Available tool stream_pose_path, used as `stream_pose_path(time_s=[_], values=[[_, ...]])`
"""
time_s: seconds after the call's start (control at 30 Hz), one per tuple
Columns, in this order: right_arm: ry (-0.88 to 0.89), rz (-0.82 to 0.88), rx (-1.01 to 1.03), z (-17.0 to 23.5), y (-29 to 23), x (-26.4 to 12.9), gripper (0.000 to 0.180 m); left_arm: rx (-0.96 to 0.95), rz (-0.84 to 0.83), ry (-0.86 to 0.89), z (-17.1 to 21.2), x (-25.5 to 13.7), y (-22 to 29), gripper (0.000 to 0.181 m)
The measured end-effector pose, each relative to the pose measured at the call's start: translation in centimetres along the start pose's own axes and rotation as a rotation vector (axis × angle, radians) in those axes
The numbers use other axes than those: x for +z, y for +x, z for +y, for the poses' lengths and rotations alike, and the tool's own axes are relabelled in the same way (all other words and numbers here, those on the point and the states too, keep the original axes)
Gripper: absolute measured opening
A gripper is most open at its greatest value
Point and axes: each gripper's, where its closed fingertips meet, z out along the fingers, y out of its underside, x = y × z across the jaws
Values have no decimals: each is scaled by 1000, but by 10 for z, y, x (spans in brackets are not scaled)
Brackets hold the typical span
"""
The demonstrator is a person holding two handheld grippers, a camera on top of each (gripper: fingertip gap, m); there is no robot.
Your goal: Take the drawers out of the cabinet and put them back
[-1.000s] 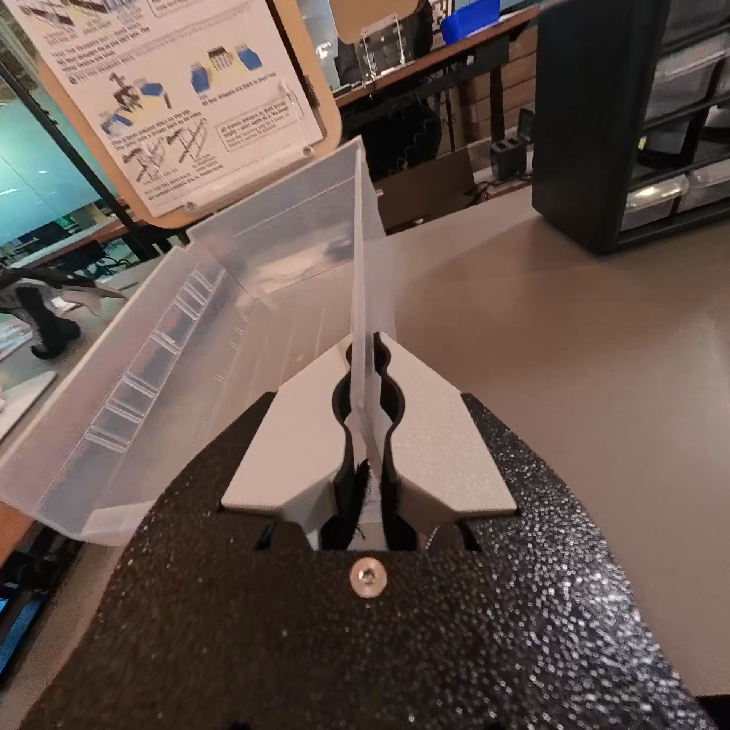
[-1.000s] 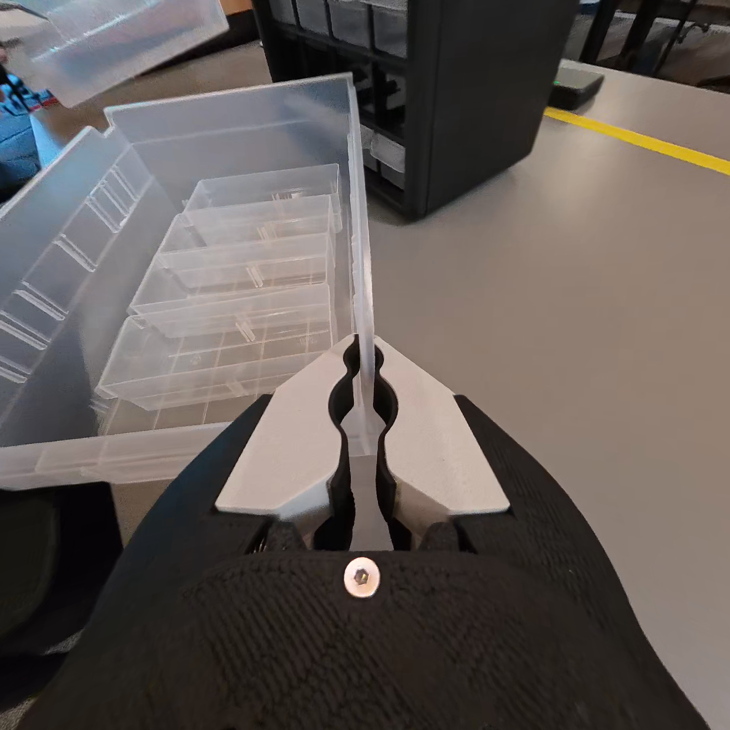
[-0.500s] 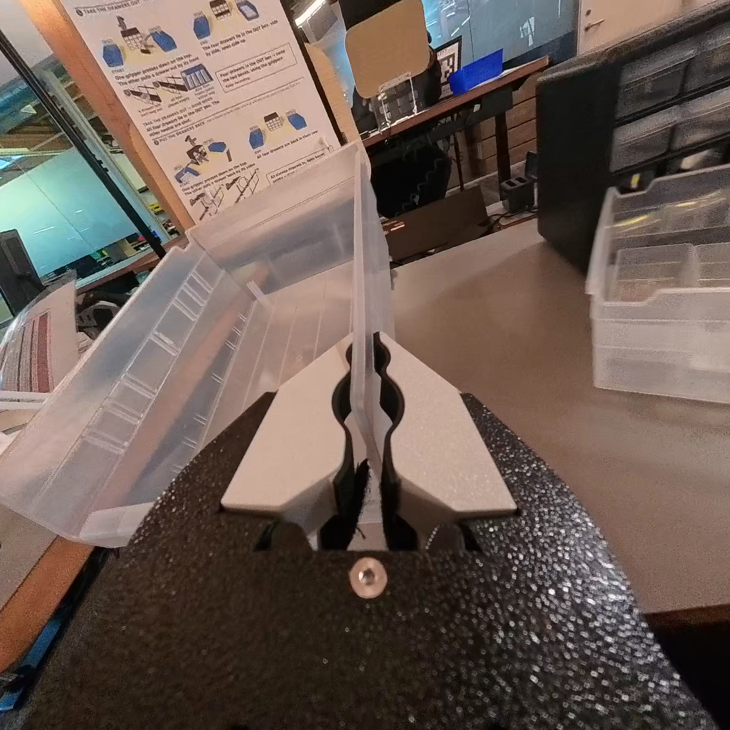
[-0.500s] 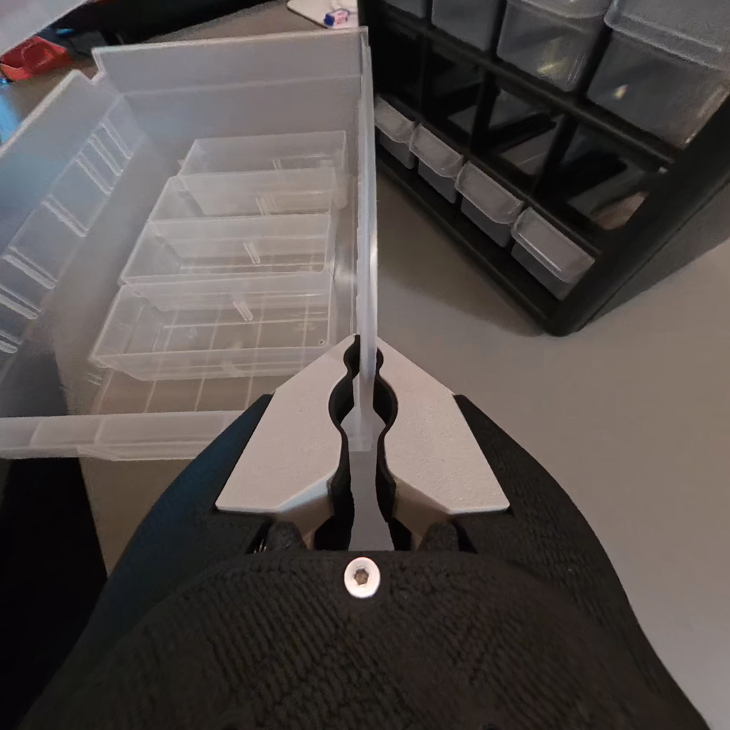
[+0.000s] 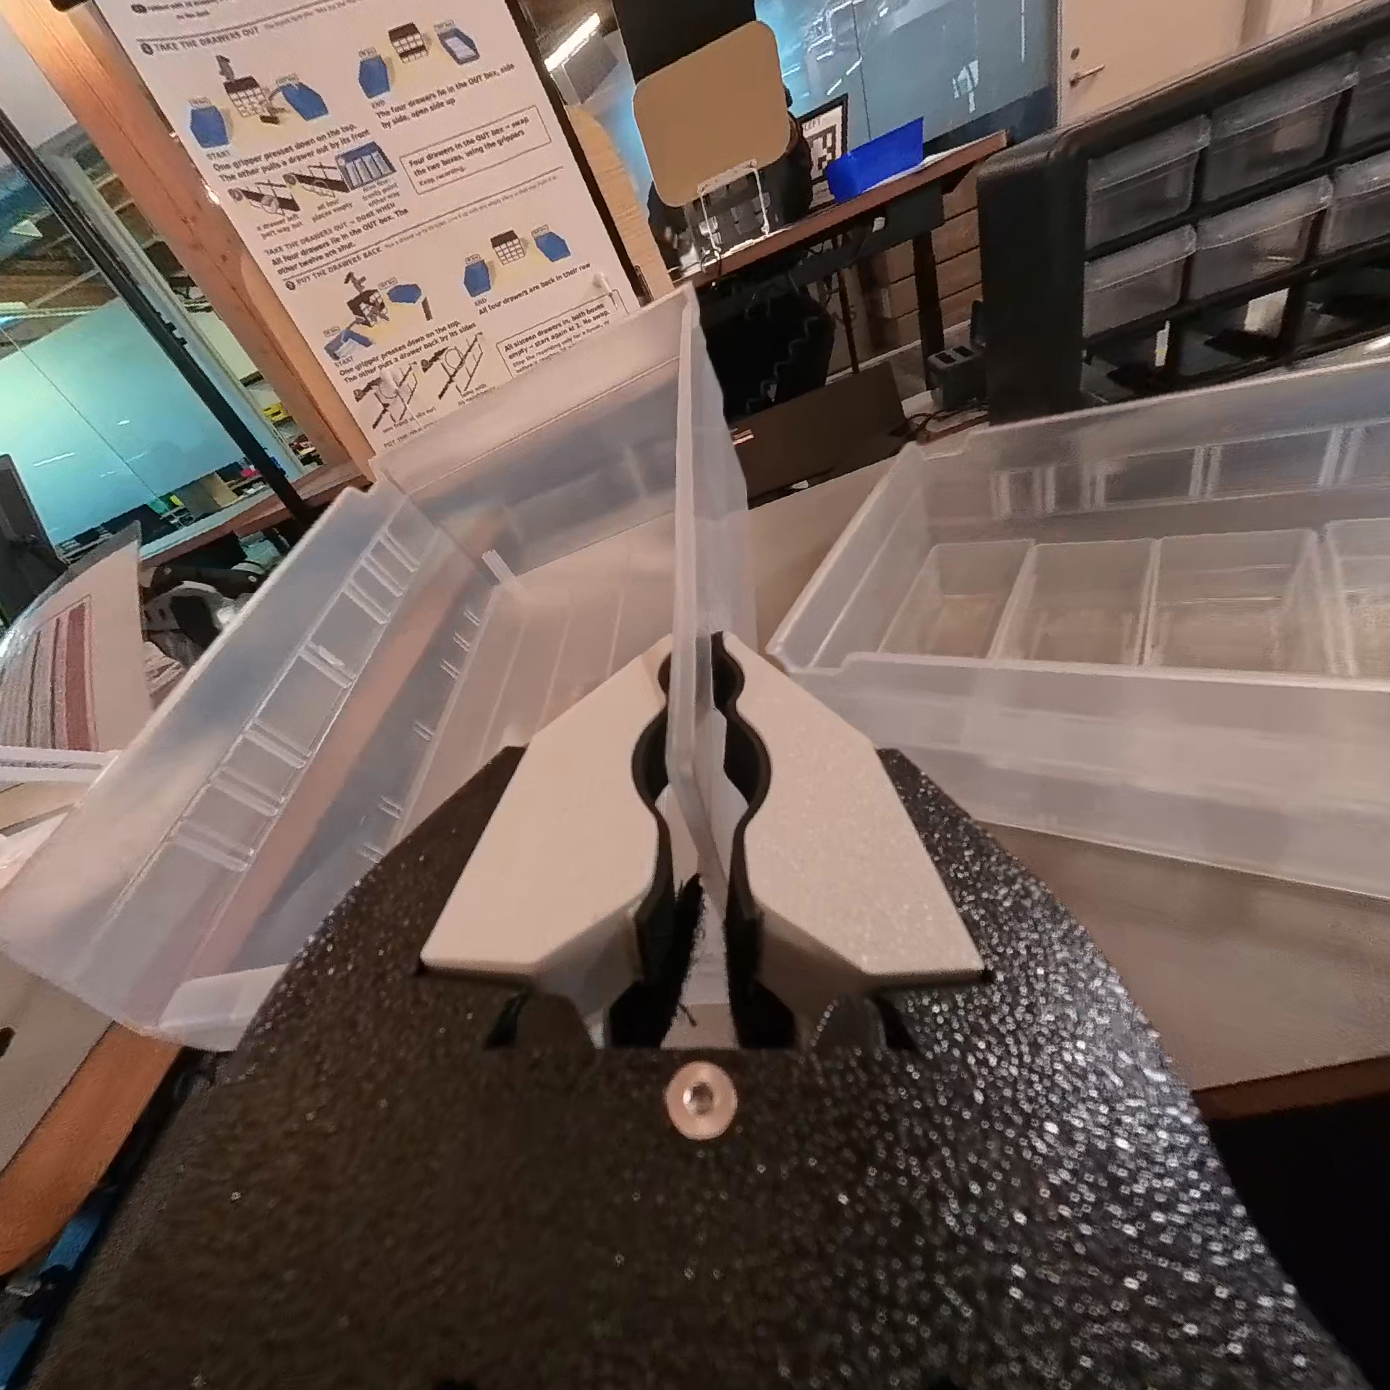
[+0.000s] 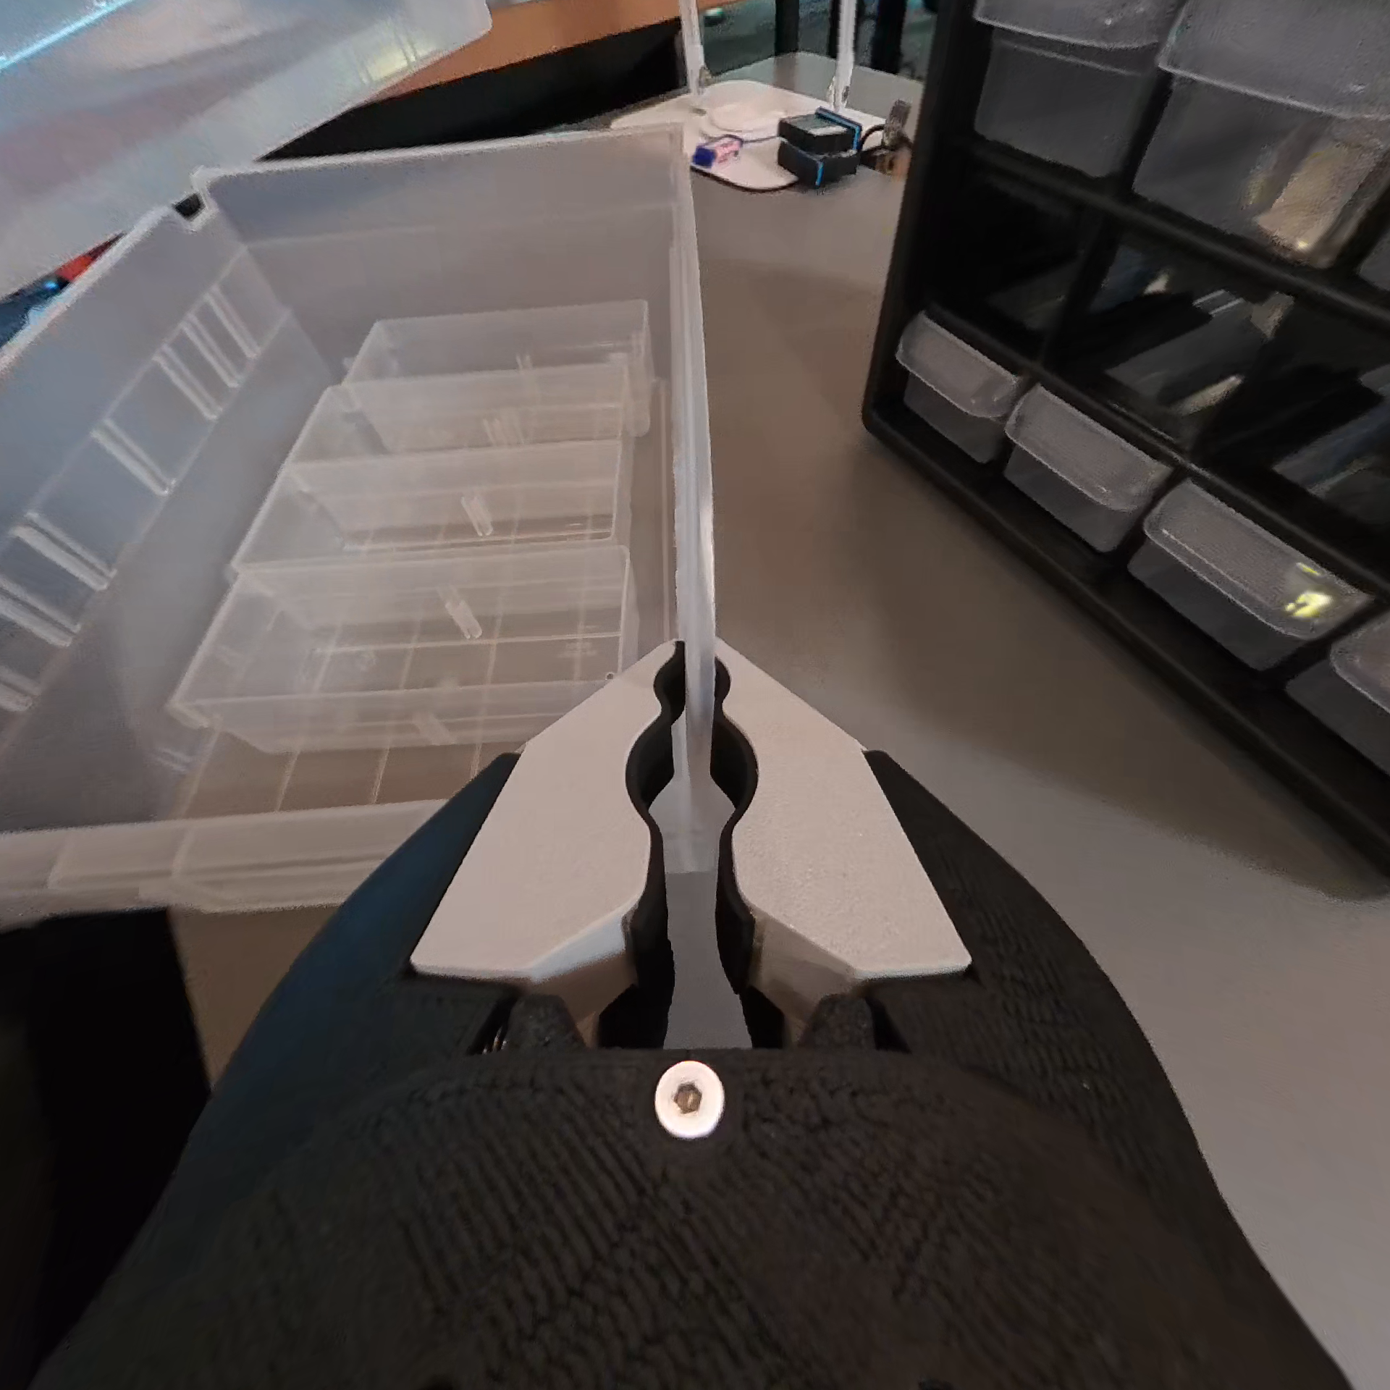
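My left gripper (image 5: 696, 654) is shut on the right wall of an empty clear bin (image 5: 316, 677), held tilted over the table's left edge. My right gripper (image 6: 696, 654) is shut on the right wall of a second clear bin (image 6: 451, 226) that holds several small clear drawers (image 6: 466, 481) side by side. This bin also shows in the left wrist view (image 5: 1128, 677). The black cabinet (image 6: 940, 301) stands just right of it, with drawers (image 6: 1083, 466) in its bottom row and some dark open slots (image 6: 1203, 338) above. The cabinet also shows in the left wrist view (image 5: 1030, 286).
The grey table (image 6: 827, 541) runs between bin and cabinet. Small black devices (image 6: 820, 147) lie at the back. An instruction poster (image 5: 361, 210) stands behind the empty bin. The table's front edge (image 5: 1279, 1083) is close on the right. The empty bin hangs at top left of the right wrist view (image 6: 188, 90).
The right gripper carried its bin forward beside the cabinet's front. The left wrist view swung so the bin with drawers came into sight on its right. Both grips held.
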Motion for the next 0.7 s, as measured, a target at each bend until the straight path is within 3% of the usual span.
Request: stream_pose_path(time_s=[0.4, 0.53, 0.6, 0.7], values=[[157, 196, 98, -41, -10, 86, 2, 128, -154, 55, -36, -11, -23, 3], [168, 3, 52, -50, -64, 111, 20, 148, -144, 79, -43, -5, -14, 3], [197, -46, 25, -58, -80, 109, 36, 133, -134, 95, -47, -2, -9, 3], [338, -50, -64, -78, -85, 77, 44, 142, -121, 138, -60, -5, 3, 3]])
